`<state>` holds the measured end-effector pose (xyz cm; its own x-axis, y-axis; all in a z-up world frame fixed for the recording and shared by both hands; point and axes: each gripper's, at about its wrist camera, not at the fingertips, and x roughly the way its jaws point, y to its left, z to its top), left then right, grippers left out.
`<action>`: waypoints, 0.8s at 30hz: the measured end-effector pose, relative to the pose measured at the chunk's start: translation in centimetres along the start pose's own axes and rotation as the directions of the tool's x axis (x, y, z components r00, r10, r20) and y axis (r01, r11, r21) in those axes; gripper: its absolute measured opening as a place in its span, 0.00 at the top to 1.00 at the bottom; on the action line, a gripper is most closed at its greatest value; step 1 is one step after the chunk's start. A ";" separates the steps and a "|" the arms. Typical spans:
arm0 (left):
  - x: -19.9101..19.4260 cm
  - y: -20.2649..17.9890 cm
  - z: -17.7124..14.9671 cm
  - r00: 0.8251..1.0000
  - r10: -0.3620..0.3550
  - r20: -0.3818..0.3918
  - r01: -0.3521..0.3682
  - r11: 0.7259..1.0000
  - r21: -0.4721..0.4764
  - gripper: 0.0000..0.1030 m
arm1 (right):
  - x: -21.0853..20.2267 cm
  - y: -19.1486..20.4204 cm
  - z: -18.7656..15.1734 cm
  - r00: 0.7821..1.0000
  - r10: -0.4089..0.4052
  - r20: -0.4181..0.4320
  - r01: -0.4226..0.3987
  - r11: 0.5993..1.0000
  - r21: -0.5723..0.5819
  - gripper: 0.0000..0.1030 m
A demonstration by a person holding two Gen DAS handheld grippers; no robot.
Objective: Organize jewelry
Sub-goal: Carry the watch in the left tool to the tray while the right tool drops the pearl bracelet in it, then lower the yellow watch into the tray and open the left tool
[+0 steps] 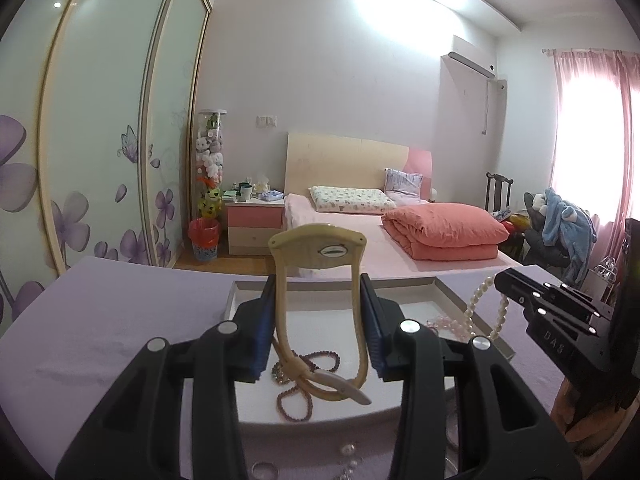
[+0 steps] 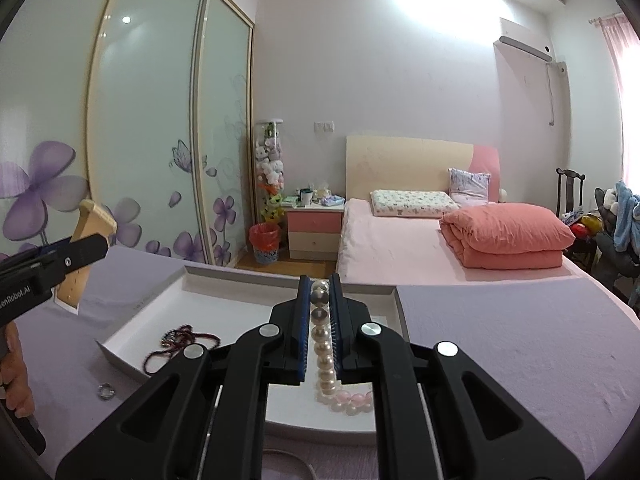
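Note:
My left gripper point(image 1: 318, 284) is shut on a cream watch-like band point(image 1: 318, 246), held upright with its strap and buckle hanging over a white tray point(image 1: 236, 292). A dark red bead string point(image 1: 296, 396) lies in the tray below it. My right gripper point(image 2: 320, 280) is shut on a pearl necklace point(image 2: 322, 344), which runs between its pads, its lower end draped on pink beads point(image 2: 356, 398) in the tray point(image 2: 160, 300). In the left wrist view the right gripper point(image 1: 504, 280) shows at the right, with pearls point(image 1: 476, 300) dangling. The left gripper point(image 2: 100, 246) appears at the left.
The tray sits on a purple cloth-covered table point(image 2: 520, 340). A small ring point(image 2: 106, 391) lies on the cloth left of the tray, and more rings point(image 1: 264, 470) lie near the front edge. A bed point(image 2: 400, 240), nightstand and wardrobe stand beyond.

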<state>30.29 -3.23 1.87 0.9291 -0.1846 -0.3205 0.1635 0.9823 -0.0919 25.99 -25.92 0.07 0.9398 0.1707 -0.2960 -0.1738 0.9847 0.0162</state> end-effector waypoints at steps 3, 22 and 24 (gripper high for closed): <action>1.4 0.4 -0.5 1.000 -0.003 -0.010 0.003 1.000 -0.001 0.63 | 0.9 0.1 -0.4 1.000 -0.002 -0.017 0.001 1.000 -0.009 0.90; 4.9 -0.5 -1.4 0.999 0.006 -0.054 -0.005 1.000 0.027 0.62 | 2.2 0.8 -0.3 0.999 0.009 -0.044 -0.010 1.000 -0.008 0.71; 5.0 -0.5 -1.4 0.999 0.006 -0.054 -0.004 1.000 0.027 0.62 | 2.2 0.7 -0.3 0.999 0.011 -0.042 -0.011 1.000 -0.003 0.62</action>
<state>34.36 -4.67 -0.99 0.9107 -0.1806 -0.3715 0.1686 0.9836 -0.0647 27.87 -24.82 -0.86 0.9247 0.1802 -0.3354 -0.1853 0.9825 0.0169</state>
